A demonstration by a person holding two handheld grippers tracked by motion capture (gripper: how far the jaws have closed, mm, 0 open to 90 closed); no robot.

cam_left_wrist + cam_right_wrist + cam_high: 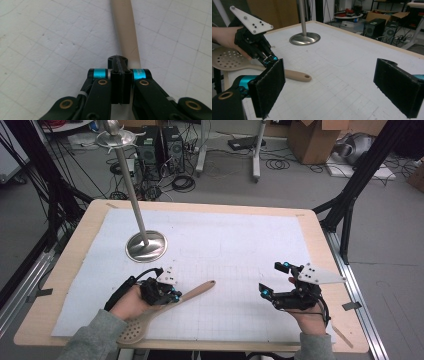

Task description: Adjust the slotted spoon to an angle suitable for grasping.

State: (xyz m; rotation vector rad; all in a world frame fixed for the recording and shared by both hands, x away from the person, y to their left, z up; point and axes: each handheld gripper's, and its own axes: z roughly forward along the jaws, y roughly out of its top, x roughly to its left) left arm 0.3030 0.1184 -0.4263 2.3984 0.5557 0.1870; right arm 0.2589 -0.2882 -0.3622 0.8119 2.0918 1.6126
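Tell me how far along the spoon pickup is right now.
Done: the left gripper is shut on the beige slotted wooden spoon at its handle. In hand: the spoon lies low at the table's near edge, whether lifted is unclear. Left: nothing hangs yet on the tall metal stand, and the right gripper waits open, apart.

The high view looks forward and down from above the person's side, taking in the whole bench (75, 240). The left gripper view rides close on the left tool (120, 65), nosed down at the spoon (126, 30) handle running toward 12 o'clock. The right gripper view sits low, looking across the bench; it shares the spoon (294, 75), left tool (270, 59) and stand (304, 38) at 11 o'clock with the high view.
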